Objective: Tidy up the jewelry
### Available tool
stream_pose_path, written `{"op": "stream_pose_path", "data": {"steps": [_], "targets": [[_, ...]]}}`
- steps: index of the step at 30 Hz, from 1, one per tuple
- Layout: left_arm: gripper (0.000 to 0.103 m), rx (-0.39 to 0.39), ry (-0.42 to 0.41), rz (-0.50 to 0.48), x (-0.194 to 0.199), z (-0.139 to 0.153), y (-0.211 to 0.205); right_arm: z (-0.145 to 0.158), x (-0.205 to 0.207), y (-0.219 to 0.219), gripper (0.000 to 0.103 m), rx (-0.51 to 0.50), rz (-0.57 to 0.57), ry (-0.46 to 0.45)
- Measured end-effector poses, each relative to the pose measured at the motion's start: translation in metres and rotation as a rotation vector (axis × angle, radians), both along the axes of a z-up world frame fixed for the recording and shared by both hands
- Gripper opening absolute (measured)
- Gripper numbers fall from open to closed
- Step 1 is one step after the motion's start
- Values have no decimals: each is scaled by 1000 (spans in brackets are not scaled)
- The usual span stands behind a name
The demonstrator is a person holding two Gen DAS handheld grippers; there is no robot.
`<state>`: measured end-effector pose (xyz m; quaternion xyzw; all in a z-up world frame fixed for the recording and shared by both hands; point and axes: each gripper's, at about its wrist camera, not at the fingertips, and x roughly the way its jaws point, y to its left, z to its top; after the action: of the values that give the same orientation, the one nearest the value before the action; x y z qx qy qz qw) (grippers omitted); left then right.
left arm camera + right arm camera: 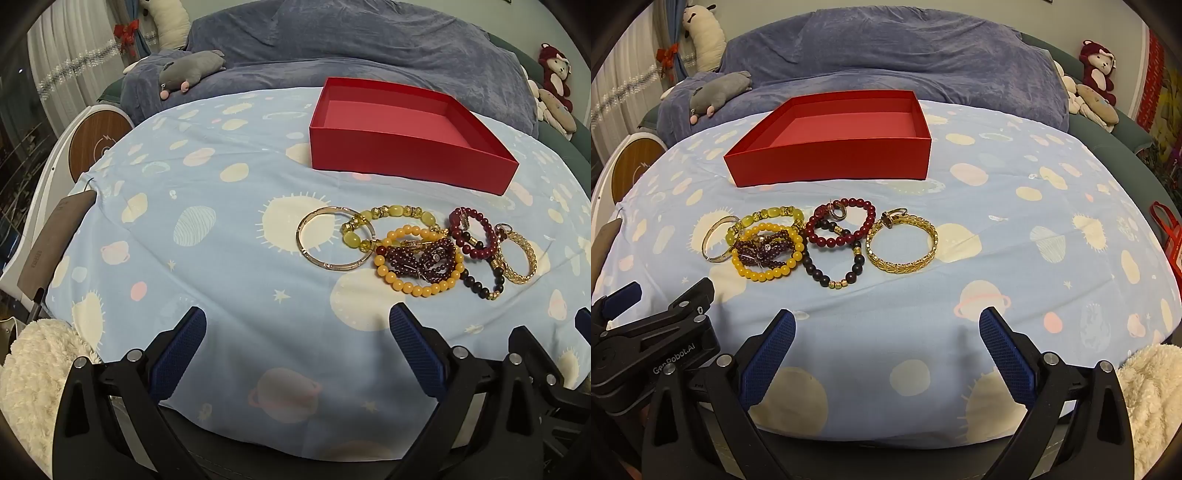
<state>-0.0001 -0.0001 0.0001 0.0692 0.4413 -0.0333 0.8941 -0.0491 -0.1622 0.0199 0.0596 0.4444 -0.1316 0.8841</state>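
Several bracelets lie in a cluster on the blue patterned cloth: a thin gold bangle (308, 225) (713, 230), a green bead bracelet (395, 211) (772, 213), a yellow bead bracelet (417, 290) (764, 275), a purple one (764, 254), a dark red one (862, 229), a black one (831, 282) and a gold chain bracelet (905, 266) (524, 273). An empty red open box (406, 162) (831, 158) stands behind them. My left gripper (297, 321) and right gripper (886, 325) are open and empty, near the cloth's front edge, short of the bracelets.
The cloth (1015, 229) covers a round table. A blue-covered sofa (905, 55) with a grey plush toy (716, 94) lies behind. A fluffy white fabric (33, 376) (1152, 387) sits at the near edge. A red bag (1171, 236) is at the right.
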Motion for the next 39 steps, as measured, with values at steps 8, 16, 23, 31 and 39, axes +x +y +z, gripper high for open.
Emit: {"op": "stream_pose_path", "data": {"steps": [8, 16, 23, 31, 39], "targets": [[95, -1, 1, 0, 0, 0, 0, 0, 0, 0, 96, -1, 0, -1], [95, 1, 0, 0, 0, 0, 0, 0, 0, 0, 96, -1, 0, -1], [95, 2, 0, 0, 0, 0, 0, 0, 0, 0, 96, -2, 0, -1], [95, 2, 0, 0, 0, 0, 0, 0, 0, 0, 96, -1, 0, -1], [95, -26, 0, 5, -1, 4, 6, 1, 0, -5, 96, 16, -7, -2]]}}
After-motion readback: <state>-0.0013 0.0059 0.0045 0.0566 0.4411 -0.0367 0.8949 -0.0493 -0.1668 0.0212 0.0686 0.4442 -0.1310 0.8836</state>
